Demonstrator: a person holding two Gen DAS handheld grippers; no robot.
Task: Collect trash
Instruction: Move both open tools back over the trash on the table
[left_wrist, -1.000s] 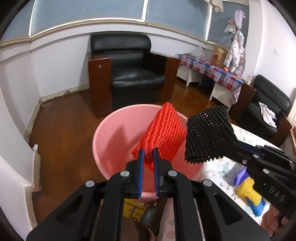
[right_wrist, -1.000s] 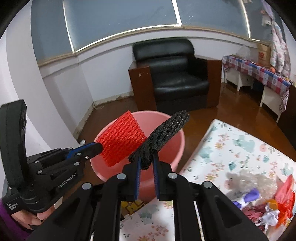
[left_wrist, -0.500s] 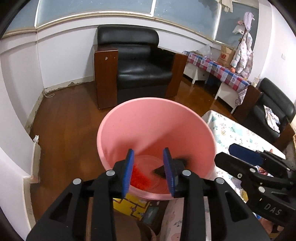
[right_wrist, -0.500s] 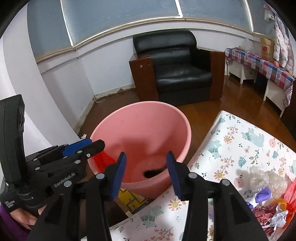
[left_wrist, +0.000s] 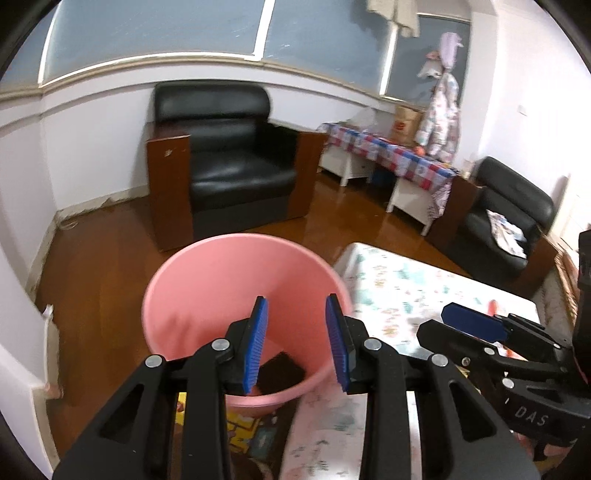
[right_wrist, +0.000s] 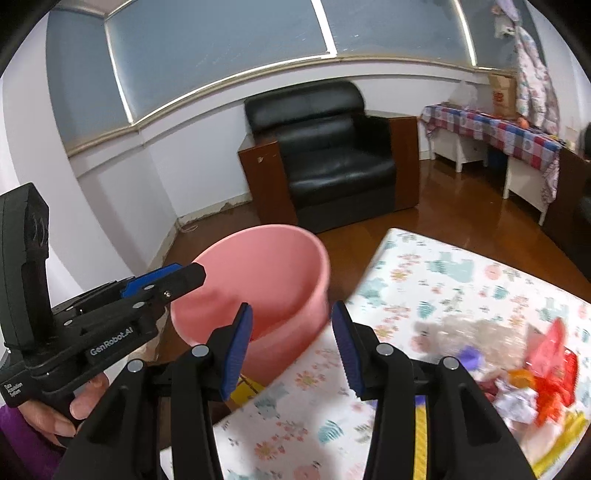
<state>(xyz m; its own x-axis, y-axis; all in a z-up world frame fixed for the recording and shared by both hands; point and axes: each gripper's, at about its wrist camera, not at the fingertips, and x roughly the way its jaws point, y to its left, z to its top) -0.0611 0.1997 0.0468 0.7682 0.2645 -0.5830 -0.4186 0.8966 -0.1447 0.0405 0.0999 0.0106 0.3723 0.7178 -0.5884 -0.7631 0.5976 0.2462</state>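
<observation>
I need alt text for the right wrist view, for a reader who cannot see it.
The open right gripper points at a pink bucket beside a floral-cloth table. Mixed trash lies on the cloth at right; the left gripper, hand-held, is at left, and a black armchair stands behind.

Both wrist cameras looked forward and down past their own jaws, close above the pink bucket (left_wrist: 207, 280) (right_wrist: 273, 266), sharing it, the black armchair (left_wrist: 236, 162) (right_wrist: 332, 155) beyond and the table (left_wrist: 406, 284) (right_wrist: 461, 280) edge.
</observation>
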